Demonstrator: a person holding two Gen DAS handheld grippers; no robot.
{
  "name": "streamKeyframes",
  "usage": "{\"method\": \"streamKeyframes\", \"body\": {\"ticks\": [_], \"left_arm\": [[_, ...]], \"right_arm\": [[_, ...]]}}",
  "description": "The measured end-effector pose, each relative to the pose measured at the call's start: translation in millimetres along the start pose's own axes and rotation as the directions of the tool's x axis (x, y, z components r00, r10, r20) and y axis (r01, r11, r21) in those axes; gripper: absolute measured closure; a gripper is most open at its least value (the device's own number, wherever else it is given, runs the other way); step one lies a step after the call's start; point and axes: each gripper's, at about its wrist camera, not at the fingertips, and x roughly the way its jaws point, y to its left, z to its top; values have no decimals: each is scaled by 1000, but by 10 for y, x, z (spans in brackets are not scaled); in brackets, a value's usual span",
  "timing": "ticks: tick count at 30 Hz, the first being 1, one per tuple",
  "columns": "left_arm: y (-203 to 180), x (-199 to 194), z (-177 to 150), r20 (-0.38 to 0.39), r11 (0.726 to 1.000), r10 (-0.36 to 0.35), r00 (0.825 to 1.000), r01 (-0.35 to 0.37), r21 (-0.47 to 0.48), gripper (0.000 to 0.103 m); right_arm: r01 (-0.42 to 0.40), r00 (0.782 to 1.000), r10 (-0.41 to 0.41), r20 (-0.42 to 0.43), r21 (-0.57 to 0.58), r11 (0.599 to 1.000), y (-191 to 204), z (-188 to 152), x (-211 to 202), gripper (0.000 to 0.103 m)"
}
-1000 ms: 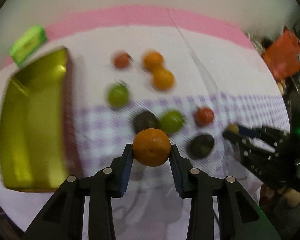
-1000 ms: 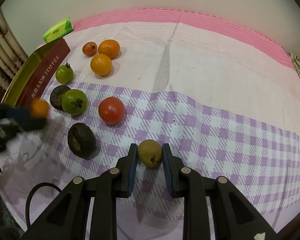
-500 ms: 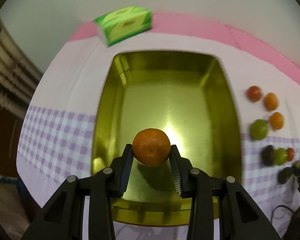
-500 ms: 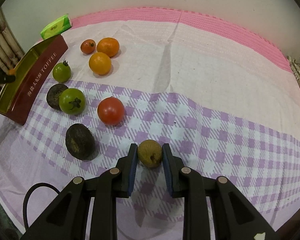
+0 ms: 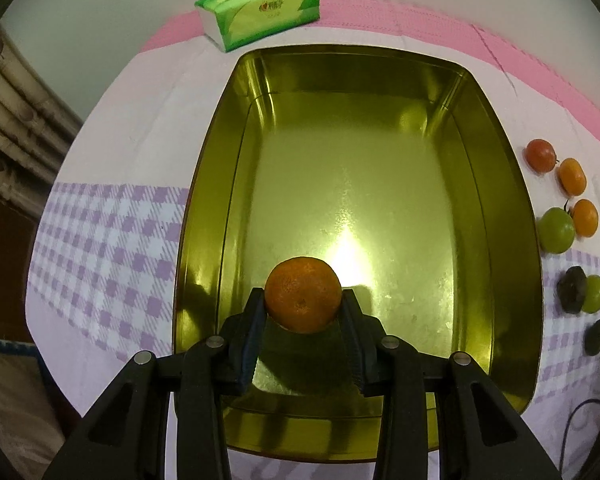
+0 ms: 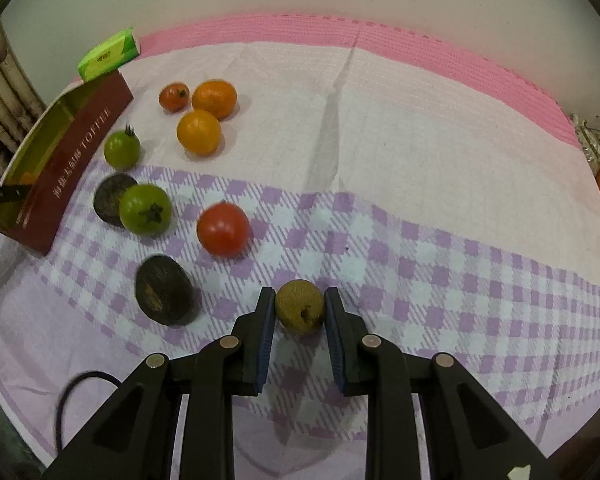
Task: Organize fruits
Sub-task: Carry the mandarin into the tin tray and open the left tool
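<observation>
1. My left hand-held gripper (image 5: 303, 307): clamped on an orange mandarin (image 5: 302, 294), held over the near end of the gold tin (image 5: 500, 184) (otherwise bare inside).
2. My right hand-held gripper (image 6: 299, 312): pinching a small brownish fruit (image 6: 300, 306) above the checked cloth (image 6: 440, 264).
3. Loose on the surface: red tomato (image 6: 223, 230), dark fruit (image 6: 163, 290).

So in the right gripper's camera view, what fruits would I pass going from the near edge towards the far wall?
Brownish fruit in the right gripper → dark wrinkled fruit → red tomato → yellow-orange citrus → small red tomato.
</observation>
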Motion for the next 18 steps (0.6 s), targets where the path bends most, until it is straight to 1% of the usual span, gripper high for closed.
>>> {"method": "streamKeyframes", "body": {"ticks": [1, 3, 4, 5, 7, 8, 9, 10, 11, 13, 14, 15, 18], "left_arm": [[-6, 3, -4, -1, 1000, -1, 1000, 1, 0, 64], [-10, -14, -9, 1, 1000, -21, 1000, 21, -8, 59], [-6, -42, -9, 8, 999, -39, 999, 39, -12, 48], [3, -79, -12, 18, 999, -50, 999, 50, -16, 34], [30, -247, -24, 79, 997, -74, 994, 77, -31, 25], [61, -329, -29, 110, 995, -87, 990, 91, -35, 25], [80, -438, -29, 147, 994, -100, 984, 107, -38, 25], [114, -555, -40, 192, 992, -108, 976, 119, -46, 25], [155, -644, -55, 227, 991, -106, 968, 122, -60, 25], [260, -762, -105, 273, 989, -84, 958, 114, -97, 24], [329, -793, -124, 283, 987, -70, 957, 107, -119, 24], [398, -804, -149, 285, 985, -52, 957, 96, -143, 24], [630, -794, -258, 273, 969, 47, 961, 22, -245, 24]], "right_arm": [[7, 1000, -7, 11, -5, 1000, 7, 40, -54, 80], [4, 999, -3, 34, -18, 1000, 39, 134, -164, 80], [-6, 998, 8, 60, -32, 999, 96, 216, -250, 80], [-13, 997, 17, 75, -42, 999, 141, 267, -301, 80], [-66, 990, 75, 115, -78, 995, 336, 437, -423, 80], [-108, 984, 121, 129, -105, 989, 483, 528, -465, 80], [-133, 979, 150, 135, -125, 983, 591, 586, -482, 80], [-173, 971, 195, 136, -161, 972, 781, 669, -490, 80], [-217, 962, 243, 127, -190, 958, 960, 739, -478, 80], [-296, 942, 322, 96, -221, 929, 1276, 851, -411, 80], [-325, 933, 352, 72, -247, 913, 1484, 906, -344, 80], [-329, 932, 357, 63, -264, 907, 1604, 931, -306, 80], [-357, 926, 378, 7, -316, 879, 2078, 1007, -121, 80]]}}
